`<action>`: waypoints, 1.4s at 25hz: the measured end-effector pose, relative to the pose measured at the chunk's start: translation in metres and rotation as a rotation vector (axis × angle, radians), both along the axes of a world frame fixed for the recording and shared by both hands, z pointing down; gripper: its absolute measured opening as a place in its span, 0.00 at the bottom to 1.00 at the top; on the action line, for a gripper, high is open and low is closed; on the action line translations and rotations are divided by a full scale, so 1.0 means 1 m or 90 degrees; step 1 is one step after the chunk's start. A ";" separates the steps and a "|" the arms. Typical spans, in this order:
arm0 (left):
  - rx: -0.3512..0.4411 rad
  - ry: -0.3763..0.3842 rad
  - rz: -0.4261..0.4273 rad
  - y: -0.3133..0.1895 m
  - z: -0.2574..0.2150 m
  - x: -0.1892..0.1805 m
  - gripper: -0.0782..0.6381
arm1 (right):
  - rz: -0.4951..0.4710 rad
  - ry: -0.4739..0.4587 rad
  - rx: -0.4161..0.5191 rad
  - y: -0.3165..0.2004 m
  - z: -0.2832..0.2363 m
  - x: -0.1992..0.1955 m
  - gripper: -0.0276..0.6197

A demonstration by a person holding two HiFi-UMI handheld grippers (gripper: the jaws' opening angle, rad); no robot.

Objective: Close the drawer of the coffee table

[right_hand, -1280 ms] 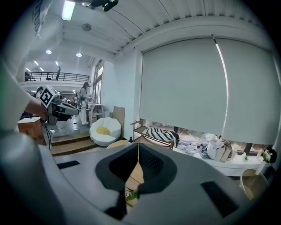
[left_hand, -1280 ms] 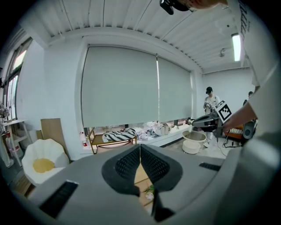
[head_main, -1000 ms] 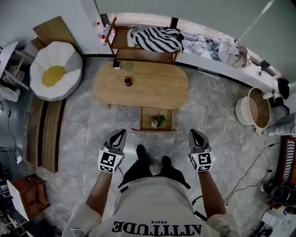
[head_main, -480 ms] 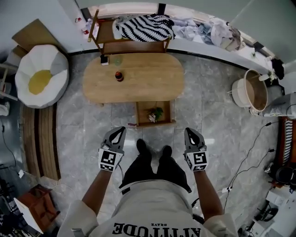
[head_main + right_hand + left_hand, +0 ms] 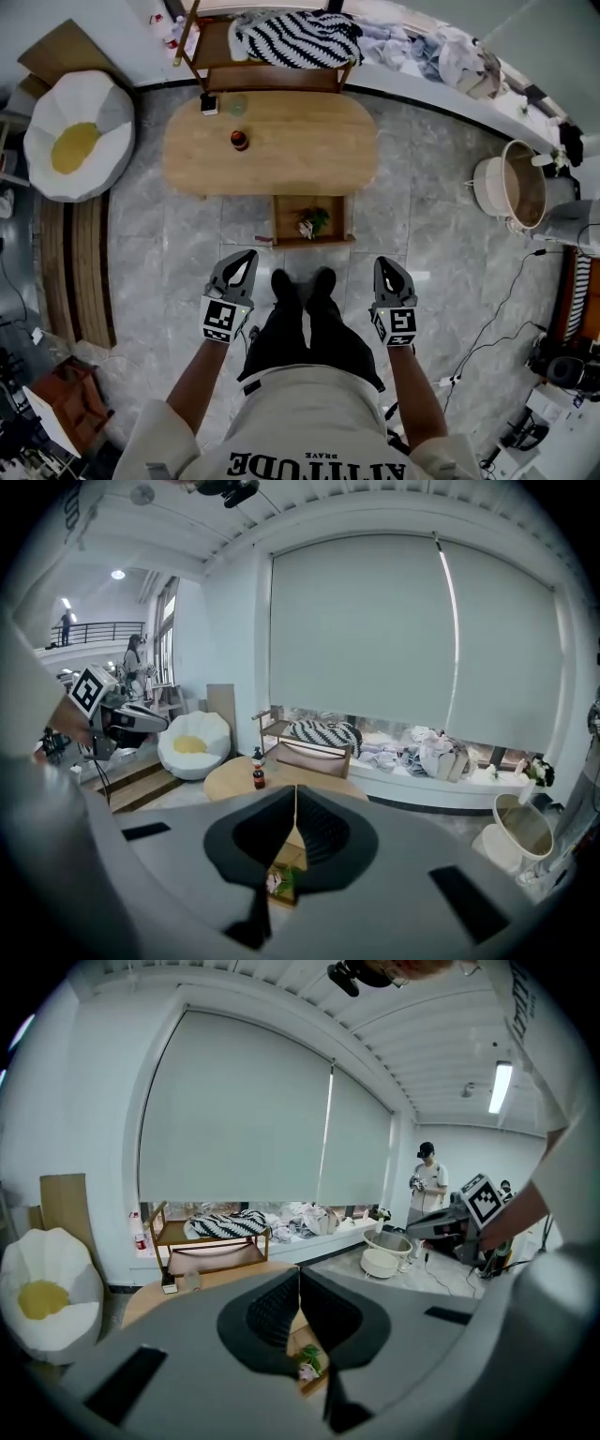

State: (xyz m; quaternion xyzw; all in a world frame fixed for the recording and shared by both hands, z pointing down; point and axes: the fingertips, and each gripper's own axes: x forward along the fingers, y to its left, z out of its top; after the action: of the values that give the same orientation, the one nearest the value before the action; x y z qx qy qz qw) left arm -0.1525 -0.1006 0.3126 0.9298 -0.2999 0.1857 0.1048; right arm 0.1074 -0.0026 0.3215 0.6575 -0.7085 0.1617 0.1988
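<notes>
Both closed and empty, left tongs and right tongs; drawer open, perhaps flowers inside.

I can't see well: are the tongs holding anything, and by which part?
Nothing is held. The left tongs and the right tongs are both shut and empty, away from the open drawer.

the drawer juts out from the near edge of the coffee table, with a small plant lying in it. on the table a bottle stands left of centre and a glass sits near the far left corner. behind the far edge is a shelf with a cloth on top. a beanbag sits off the left end, and a tub stands well off the right.
</notes>
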 end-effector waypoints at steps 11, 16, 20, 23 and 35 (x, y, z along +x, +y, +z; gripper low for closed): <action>-0.003 -0.016 -0.044 0.000 0.024 0.020 0.14 | -0.061 -0.016 -0.030 -0.020 0.035 0.019 0.07; -0.009 -0.024 -0.062 -0.001 0.047 0.026 0.14 | -0.073 -0.020 -0.038 -0.027 0.059 0.028 0.07; -0.028 -0.016 -0.071 0.003 0.069 0.033 0.14 | -0.074 -0.027 -0.045 -0.028 0.080 0.033 0.07; -0.043 -0.006 -0.075 0.003 0.083 0.039 0.14 | -0.068 -0.034 -0.050 -0.031 0.097 0.040 0.07; -0.083 -0.025 -0.082 -0.001 0.160 0.040 0.14 | -0.069 -0.053 -0.094 -0.029 0.182 0.047 0.07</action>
State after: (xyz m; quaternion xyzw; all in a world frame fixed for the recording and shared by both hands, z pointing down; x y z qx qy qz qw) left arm -0.1130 -0.1013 0.4728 0.8961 -0.3481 0.2161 0.1707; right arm 0.1540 -0.0320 0.5036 0.5946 -0.7368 0.2293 0.2257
